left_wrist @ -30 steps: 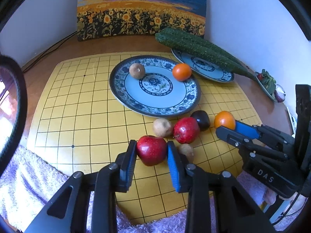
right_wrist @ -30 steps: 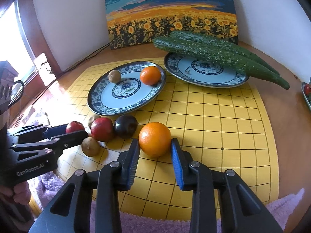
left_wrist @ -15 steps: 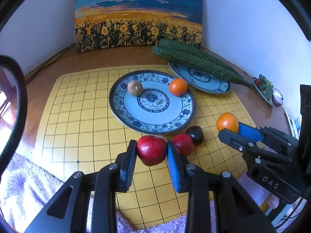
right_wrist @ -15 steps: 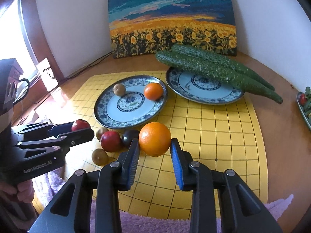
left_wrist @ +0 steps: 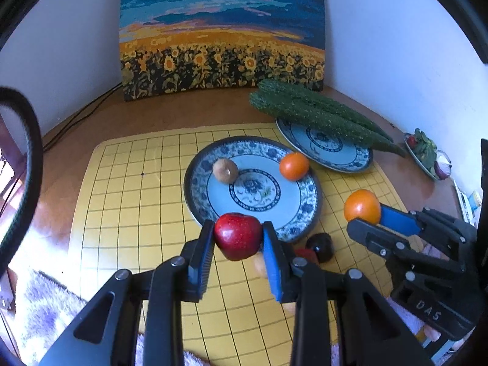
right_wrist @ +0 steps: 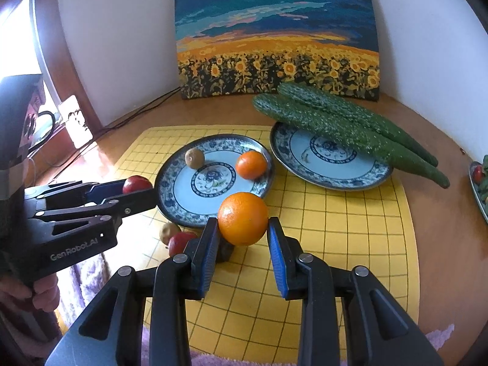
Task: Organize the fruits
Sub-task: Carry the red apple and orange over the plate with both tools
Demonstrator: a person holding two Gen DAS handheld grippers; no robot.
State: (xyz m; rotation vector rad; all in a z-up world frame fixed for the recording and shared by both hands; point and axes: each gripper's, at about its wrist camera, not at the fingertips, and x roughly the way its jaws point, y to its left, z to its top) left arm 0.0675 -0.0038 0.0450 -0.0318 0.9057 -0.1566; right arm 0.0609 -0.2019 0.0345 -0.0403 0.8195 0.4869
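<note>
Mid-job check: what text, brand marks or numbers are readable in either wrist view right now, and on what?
"GenRobot.AI": white lettering on the side of the left tongs, seen from the right wrist.
"DAS": lettering on the body of the right tongs, seen from the left wrist.
The white card by the window carries dark marks, too blurred to read.
No numbers visible.

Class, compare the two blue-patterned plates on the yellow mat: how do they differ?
The near plate carries round fruit, a small orange and a brown kiwi; the far plate carries long green cucumbers overhanging its rim. The near plate sits nearer the grippers. Both share the same blue floral pattern.
</note>
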